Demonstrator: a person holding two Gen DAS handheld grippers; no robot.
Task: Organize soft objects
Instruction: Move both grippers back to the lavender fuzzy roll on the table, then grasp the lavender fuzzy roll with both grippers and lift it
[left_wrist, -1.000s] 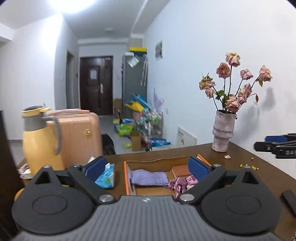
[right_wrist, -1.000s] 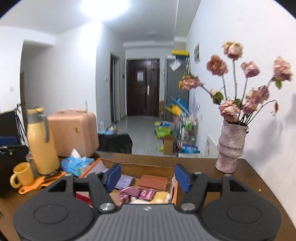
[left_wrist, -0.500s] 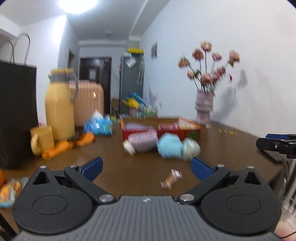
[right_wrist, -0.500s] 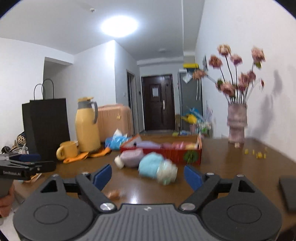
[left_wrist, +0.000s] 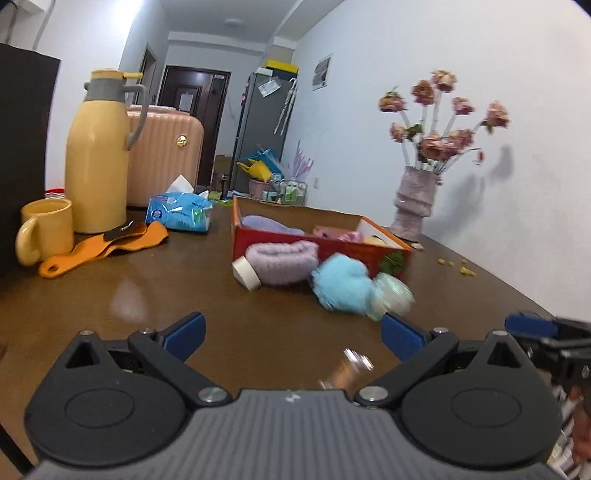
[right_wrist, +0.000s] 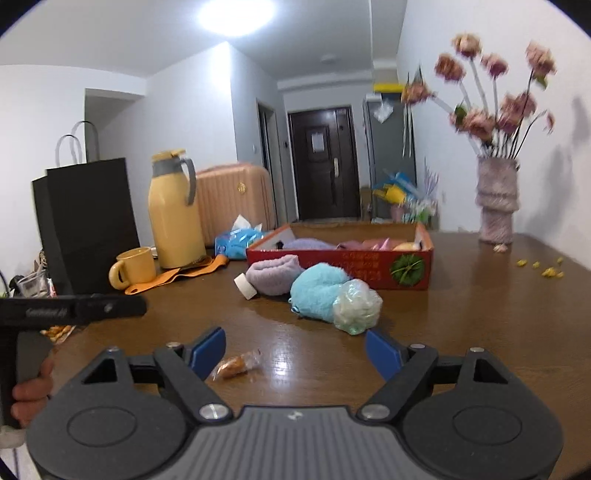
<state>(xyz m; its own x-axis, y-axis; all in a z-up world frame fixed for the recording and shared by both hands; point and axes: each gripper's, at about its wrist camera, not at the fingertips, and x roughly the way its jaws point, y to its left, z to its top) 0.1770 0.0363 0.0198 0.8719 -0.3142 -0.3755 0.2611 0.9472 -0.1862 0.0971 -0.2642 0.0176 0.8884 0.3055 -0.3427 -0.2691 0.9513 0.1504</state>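
A red cardboard box (right_wrist: 340, 271) on the brown table holds lilac, pink and yellow soft items. In front of it lie a rolled lilac towel (right_wrist: 273, 273), a fluffy blue plush (right_wrist: 317, 291) and a pale green mesh puff (right_wrist: 356, 306). The left wrist view shows the same towel (left_wrist: 284, 260), plush (left_wrist: 343, 288) and box (left_wrist: 332, 254). My left gripper (left_wrist: 291, 330) is open and empty, low over the table, short of the plush. My right gripper (right_wrist: 295, 347) is open with its jaws closing on nothing. A wrapped snack (right_wrist: 236, 363) lies by its left finger.
A white tape roll (right_wrist: 245, 286) leans on the towel. At the left stand a yellow flask (right_wrist: 173, 218), a mug (right_wrist: 135, 267), an orange strap (right_wrist: 177, 275), a tissue pack (right_wrist: 236, 240) and a black bag (right_wrist: 88, 221). A vase (right_wrist: 496, 203) stands far right. A hand (right_wrist: 29, 391) holds the left tool.
Both grippers have pulled back from above the box and sunk low over the near table. The box and loose soft things now lie ahead of them.
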